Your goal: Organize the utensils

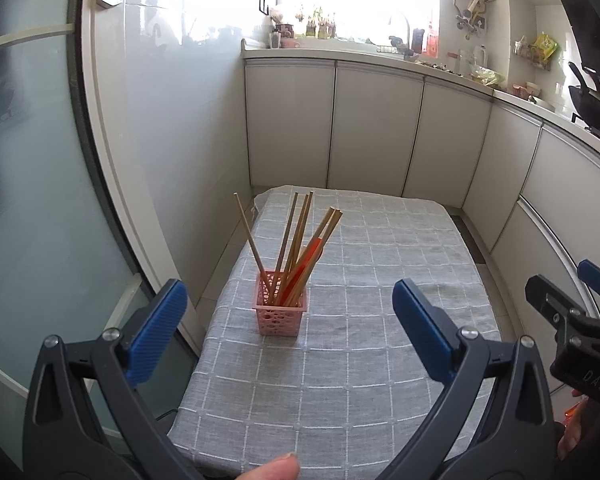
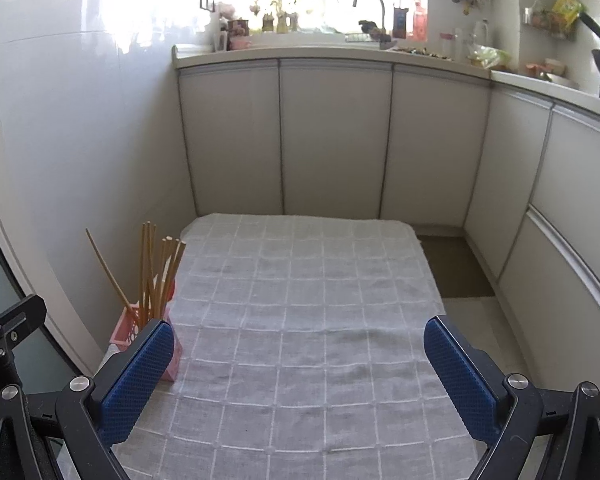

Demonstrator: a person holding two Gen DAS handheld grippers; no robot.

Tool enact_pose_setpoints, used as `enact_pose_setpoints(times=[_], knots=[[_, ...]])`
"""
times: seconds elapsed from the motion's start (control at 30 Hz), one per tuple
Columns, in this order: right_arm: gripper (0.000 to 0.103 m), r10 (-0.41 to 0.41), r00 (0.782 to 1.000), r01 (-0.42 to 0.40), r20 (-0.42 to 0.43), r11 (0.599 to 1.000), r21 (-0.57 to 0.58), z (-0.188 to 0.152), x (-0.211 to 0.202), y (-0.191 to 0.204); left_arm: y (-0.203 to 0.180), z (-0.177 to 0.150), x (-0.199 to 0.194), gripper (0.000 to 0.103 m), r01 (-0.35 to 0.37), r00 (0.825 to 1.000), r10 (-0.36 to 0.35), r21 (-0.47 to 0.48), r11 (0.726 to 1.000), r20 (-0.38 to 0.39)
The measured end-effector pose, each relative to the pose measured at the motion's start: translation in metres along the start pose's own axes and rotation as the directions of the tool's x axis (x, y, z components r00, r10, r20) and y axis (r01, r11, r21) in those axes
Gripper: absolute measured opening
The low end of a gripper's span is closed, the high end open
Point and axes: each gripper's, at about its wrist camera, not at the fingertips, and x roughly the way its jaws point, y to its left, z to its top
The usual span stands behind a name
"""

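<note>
Apparently near finished: chopsticks (image 1: 296, 248) standing bundled in pink basket (image 1: 281, 316), left side of grey checked tablecloth (image 1: 360, 320). No loose utensils visible on cloth. Left gripper (image 1: 288, 328) and right gripper (image 2: 298, 368) both released wide, grasping nothing.

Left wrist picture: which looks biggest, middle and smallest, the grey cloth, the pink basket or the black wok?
1. grey cloth
2. pink basket
3. black wok
The wok stands farther away, so it may really be bigger than the basket.
</note>
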Motion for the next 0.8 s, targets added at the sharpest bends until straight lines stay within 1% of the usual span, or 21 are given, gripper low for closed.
enact_pose_setpoints(times=[0.23, 0.8], knots=[[0.103, -0.011, 0.999, 0.01, -0.038, 1.0, -0.025, -0.008, 0.014, 0.006, -0.007, -0.004, 0.003, 0.102, 0.001, 1.0, -0.001, 0.014, 1.0, -0.009], [0.103, 0.006, 0.999, -0.007, -0.047, 1.0, -0.026, -0.01, 0.018, 0.004, -0.014, -0.007, 0.0, 0.102, -0.015, 1.0, 0.015, 0.026, 1.0, -0.007]])
